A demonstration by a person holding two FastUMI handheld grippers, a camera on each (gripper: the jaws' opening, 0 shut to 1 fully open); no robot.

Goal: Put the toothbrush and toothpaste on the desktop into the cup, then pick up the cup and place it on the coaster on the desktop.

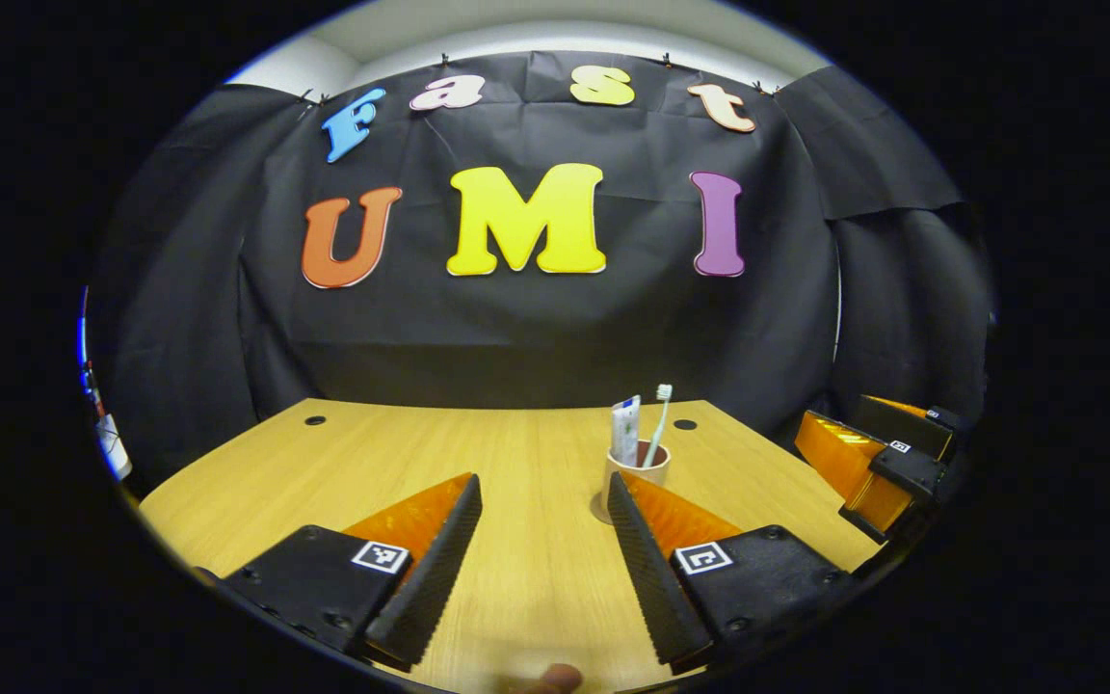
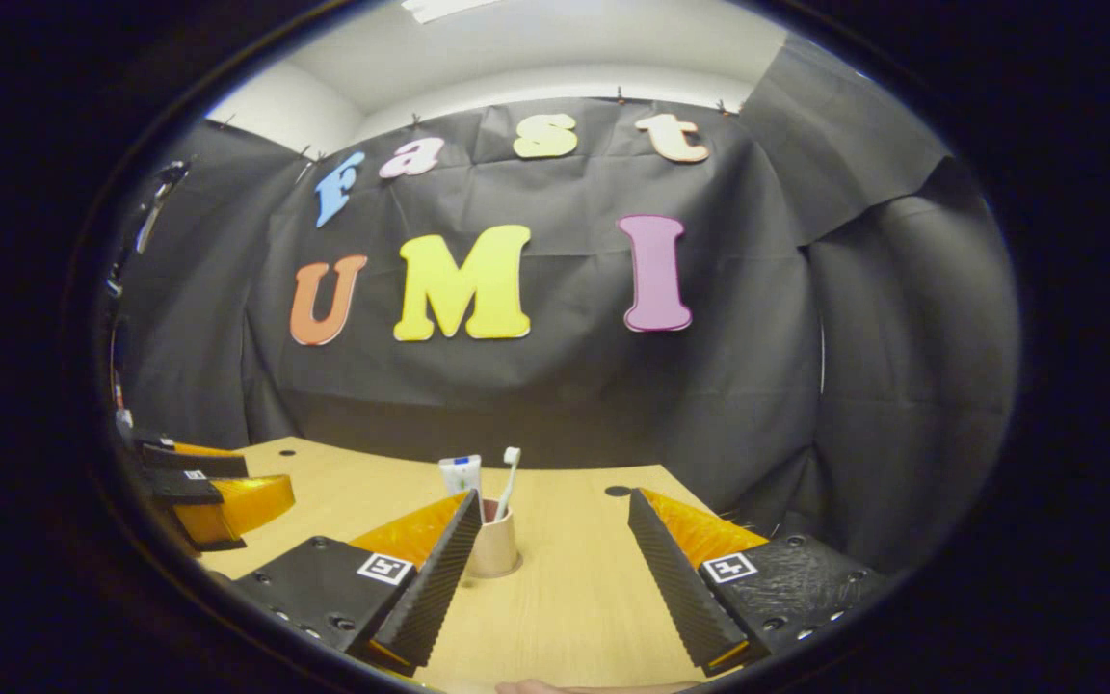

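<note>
Wooden tabletop [image 1: 526, 453] carries a cup [image 1: 636, 476] on a coaster [image 1: 599, 509], with a toothbrush [image 1: 658, 420] and toothpaste [image 1: 625, 431] standing inside. In the left gripper view, the left tongs [image 1: 543, 501] gape wide with nothing between them, the cup just behind the right-hand finger; the right tongs [image 1: 887, 463] sit farther right. In the right gripper view, the right tongs [image 2: 553, 516] are likewise spread and empty, the cup [image 2: 495, 546] beside the left-hand finger.
</note>
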